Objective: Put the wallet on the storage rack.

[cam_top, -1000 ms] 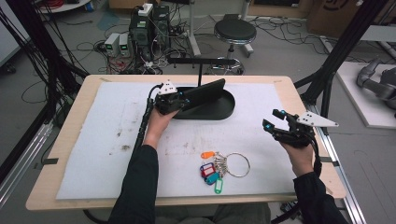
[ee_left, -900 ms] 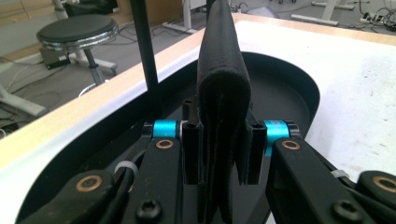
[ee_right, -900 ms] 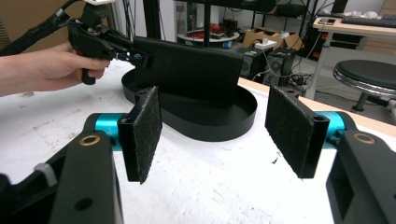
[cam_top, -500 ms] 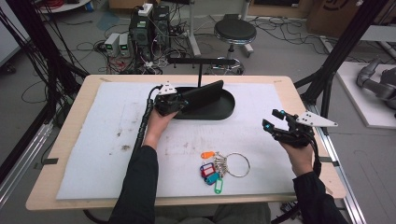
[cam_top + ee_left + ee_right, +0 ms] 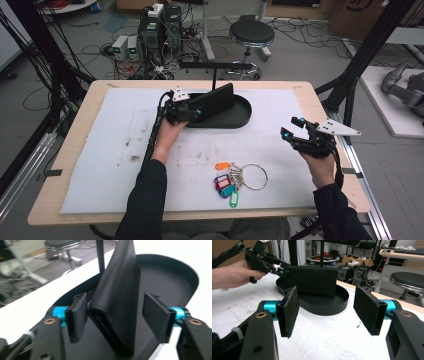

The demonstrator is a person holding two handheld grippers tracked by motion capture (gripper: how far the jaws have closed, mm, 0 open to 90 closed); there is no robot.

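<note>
A person sits at a wooden tabletop (image 5: 75, 165) covered with a white mat (image 5: 110, 170), holding a hand-held gripper in each hand. The left hand-held gripper (image 5: 187, 114) is at the left end of a black oval tray (image 5: 240, 117) near the far edge of the mat. A black folded wallet (image 5: 212, 102) stands on edge in that tray, tilted and leaning toward a thin black post (image 5: 100, 255) that rises behind the tray. In the left gripper view the wallet (image 5: 117, 302) sits between the two black jaws, its folded spine pointing toward the camera; the jaws have just been opening and now stand apart, with a clear gap to the pad on one side and the other pad just beside the wallet, so nothing presses on it. The right hand-held gripper (image 5: 295, 134) hovers above the right side of the mat, well apart from the tray, its jaws spread wide with nothing between them. In the right gripper view the tray (image 5: 337, 305) and wallet (image 5: 312, 281) show beyond its pads. A ring of keys with coloured tags (image 5: 232, 180) lies on the mat near the person, between the two forearms.
</note>
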